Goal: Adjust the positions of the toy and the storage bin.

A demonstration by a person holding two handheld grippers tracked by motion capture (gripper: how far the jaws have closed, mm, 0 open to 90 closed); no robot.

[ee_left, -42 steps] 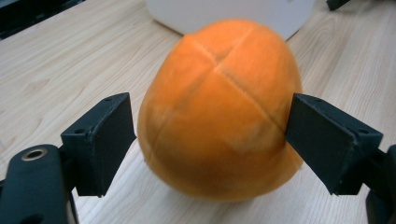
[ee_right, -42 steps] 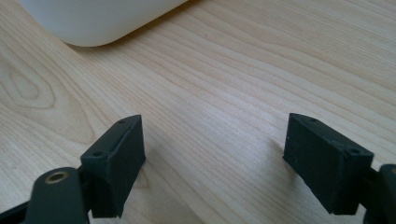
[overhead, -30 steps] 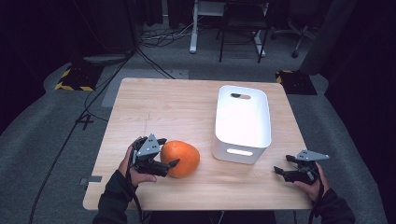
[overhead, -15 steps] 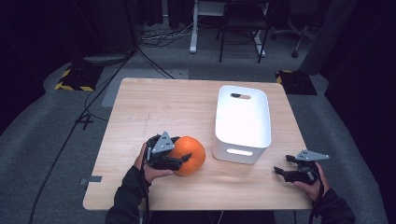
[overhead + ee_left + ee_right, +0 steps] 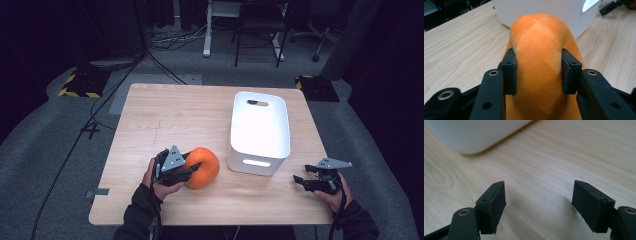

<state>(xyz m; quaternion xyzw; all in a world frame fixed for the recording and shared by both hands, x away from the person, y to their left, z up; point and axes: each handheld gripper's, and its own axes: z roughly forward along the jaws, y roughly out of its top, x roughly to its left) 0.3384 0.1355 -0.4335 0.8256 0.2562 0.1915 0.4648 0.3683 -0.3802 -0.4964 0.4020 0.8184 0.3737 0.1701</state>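
Now, at the table: I work a claw in each hand over the wooden table [image 5: 165, 120], with an orange plush pumpkin toy and a white plastic bin in front of me.
Left claw: my left gripper [image 5: 537, 71] has just been closing, and its pads now press into both flanks of the orange plush pumpkin [image 5: 539, 75], denting the soft fabric.
Pumpkin's place: it sits on the table near my edge, just beside the white bin [image 5: 260, 131], on that bin's left in the high view.
Right claw: my right gripper [image 5: 539, 205] rests low over bare wood at the table's right corner, jaws standing wide apart with nothing between them.
Step in hand, as I judge it: securing the grip before a lift toward the bin.
Doing it well: I should squeeze until the plush stops yielding, hold near the toy's middle so it does not swing, then raise it straight up clear of the bin's rim.
Risk: a soft toy can slip from a shallow pinch.
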